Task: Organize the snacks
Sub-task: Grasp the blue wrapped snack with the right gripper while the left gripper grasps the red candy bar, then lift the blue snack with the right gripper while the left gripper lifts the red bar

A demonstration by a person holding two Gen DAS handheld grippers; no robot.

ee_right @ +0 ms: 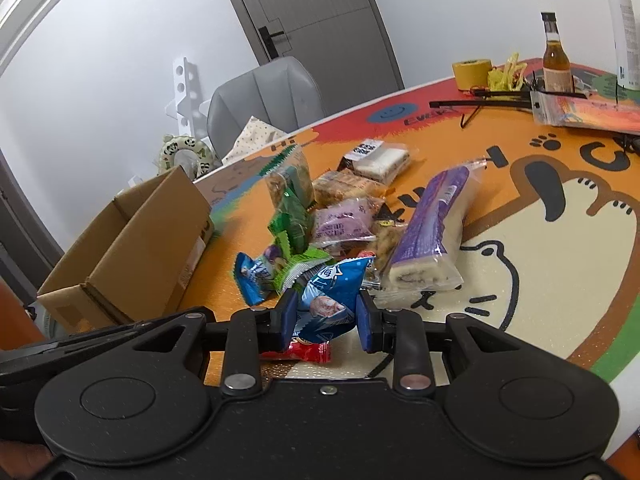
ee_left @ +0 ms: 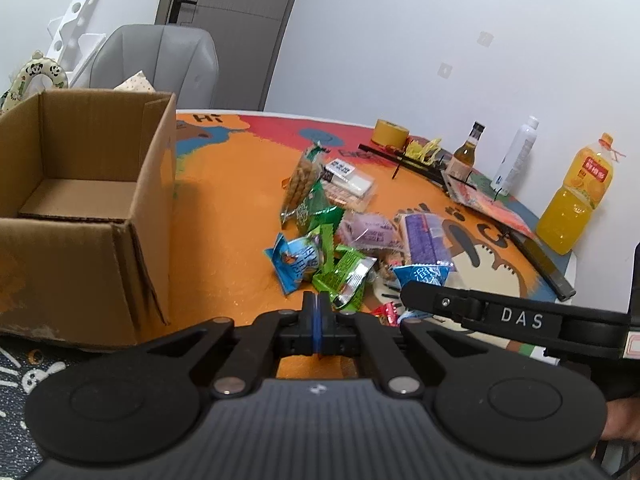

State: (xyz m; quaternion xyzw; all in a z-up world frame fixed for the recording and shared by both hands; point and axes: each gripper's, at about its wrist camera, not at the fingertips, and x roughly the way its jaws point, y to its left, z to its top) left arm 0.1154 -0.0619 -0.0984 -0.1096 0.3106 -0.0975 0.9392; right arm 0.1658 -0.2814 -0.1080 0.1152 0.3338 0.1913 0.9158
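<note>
A pile of wrapped snacks [ee_left: 344,232] lies on the colourful table mat; it also shows in the right wrist view [ee_right: 344,224]. An open, empty cardboard box [ee_left: 80,200] stands at the left, seen too in the right wrist view [ee_right: 132,248]. My left gripper [ee_left: 317,308] is shut and empty, just short of the pile. My right gripper [ee_right: 326,308] has its fingers on both sides of a blue snack packet [ee_right: 332,292], whose top shows in the left wrist view [ee_left: 424,274]. A small red packet [ee_right: 308,351] lies under it.
At the table's far side stand a yellow tape roll [ee_left: 390,132], a brown bottle [ee_left: 466,152], a white spray can [ee_left: 516,156] and an orange juice bottle [ee_left: 576,196]. Black rods [ee_left: 420,164] and flat packets lie there. A grey chair [ee_left: 160,60] stands behind the box.
</note>
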